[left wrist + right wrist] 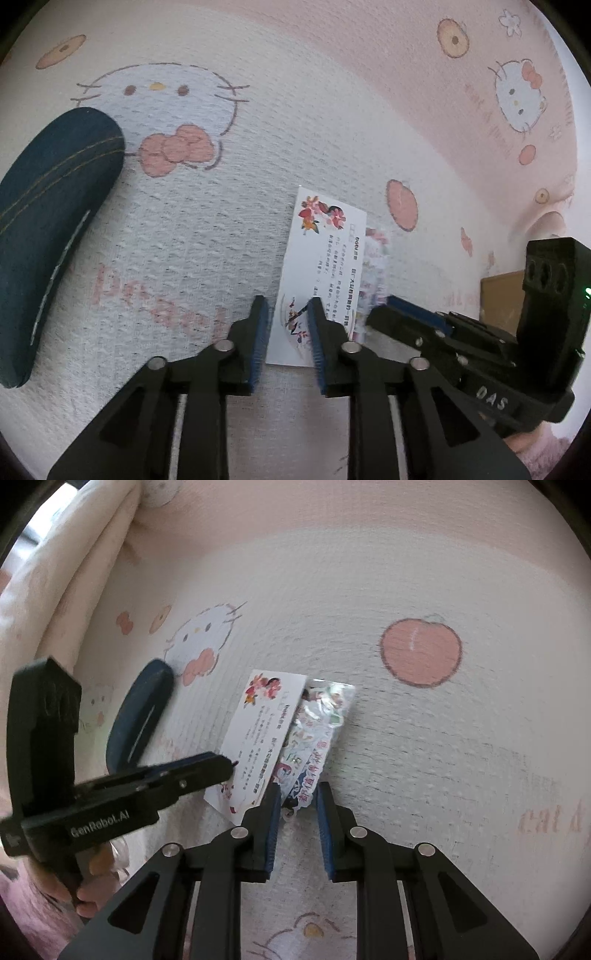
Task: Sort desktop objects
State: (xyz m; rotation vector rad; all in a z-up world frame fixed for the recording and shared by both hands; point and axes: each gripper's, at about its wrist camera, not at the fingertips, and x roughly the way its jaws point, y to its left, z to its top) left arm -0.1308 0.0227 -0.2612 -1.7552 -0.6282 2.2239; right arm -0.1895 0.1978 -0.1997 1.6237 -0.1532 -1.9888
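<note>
A white printed card (325,258) lies flat on the cat-print cloth (184,240). My left gripper (288,325) stands open over its near end, blue pads apart and not pressing it. In the right wrist view the same left gripper (225,764) reaches in from the left, over the card (258,731). My right gripper (297,812) is shut on the lower end of a clear packet of stickers (317,723), which partly overlaps the card's right edge. In the left wrist view the right gripper (384,306) sits just right of the card, with the packet (373,266) blurred.
A dark blue denim pencil case (55,221) lies left of the card, also seen as the pencil case (144,709) in the right wrist view. A brown cardboard box (502,295) stands at the right. A cream folded blanket (74,572) borders the cloth. A hand (92,878) holds the left gripper.
</note>
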